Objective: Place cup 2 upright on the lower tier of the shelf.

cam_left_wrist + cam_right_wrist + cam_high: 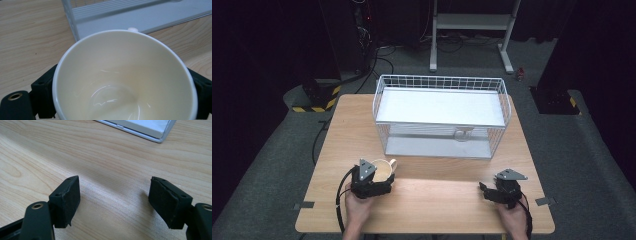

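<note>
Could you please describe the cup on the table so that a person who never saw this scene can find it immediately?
Start from the white wire basket at the back of the wooden table. In front of its left corner, the left hand-held gripper has its jaws on either side of the cup. It is cream-coloured, glossy and empty inside, with a handle, and it is the table's single round item.

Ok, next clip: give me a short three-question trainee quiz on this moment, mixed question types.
1. True or false: the cup is empty.
2. What is between the right gripper jaws? A) a cup B) nothing C) a spoon
3. Which gripper has its jaws on either side of the cup: the left gripper or the right?

Key: 1 true. 2 B, open over the bare table. 3 the left gripper, in front of the wire basket.
</note>
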Motion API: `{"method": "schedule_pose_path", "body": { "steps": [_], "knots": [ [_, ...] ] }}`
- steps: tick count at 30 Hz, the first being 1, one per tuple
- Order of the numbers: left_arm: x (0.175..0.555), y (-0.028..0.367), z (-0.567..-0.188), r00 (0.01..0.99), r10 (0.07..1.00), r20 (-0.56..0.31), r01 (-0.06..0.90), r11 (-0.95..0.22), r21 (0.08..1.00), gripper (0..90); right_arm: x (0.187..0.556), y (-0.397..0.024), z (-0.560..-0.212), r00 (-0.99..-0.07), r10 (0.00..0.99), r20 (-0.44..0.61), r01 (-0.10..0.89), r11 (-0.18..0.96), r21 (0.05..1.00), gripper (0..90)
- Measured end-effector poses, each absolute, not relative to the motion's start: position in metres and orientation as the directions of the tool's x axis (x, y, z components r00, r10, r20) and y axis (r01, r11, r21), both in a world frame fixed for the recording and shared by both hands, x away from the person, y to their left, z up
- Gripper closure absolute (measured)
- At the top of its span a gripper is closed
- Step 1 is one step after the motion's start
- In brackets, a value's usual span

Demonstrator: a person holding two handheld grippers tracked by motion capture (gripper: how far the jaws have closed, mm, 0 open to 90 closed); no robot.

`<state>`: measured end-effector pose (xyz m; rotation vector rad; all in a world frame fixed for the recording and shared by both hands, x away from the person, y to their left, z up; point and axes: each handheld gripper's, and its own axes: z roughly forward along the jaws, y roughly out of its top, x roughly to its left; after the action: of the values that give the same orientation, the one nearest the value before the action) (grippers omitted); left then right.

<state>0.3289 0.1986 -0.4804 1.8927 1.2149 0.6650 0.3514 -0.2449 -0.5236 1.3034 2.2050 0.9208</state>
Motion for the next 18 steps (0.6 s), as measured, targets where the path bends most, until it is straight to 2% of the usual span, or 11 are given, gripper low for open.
{"method": "schedule_pose_path", "body": {
  "steps": [18],
  "knots": [
    [0.346, 0.176, -0.473, 0.461, 0.887, 0.015, 0.493, -0.271, 0.827, 9.9, 0.351, -0.245, -0.524, -0.474, 0.88, -0.019, 0.605, 0.342, 0.719, 25.3]
  ]
}}
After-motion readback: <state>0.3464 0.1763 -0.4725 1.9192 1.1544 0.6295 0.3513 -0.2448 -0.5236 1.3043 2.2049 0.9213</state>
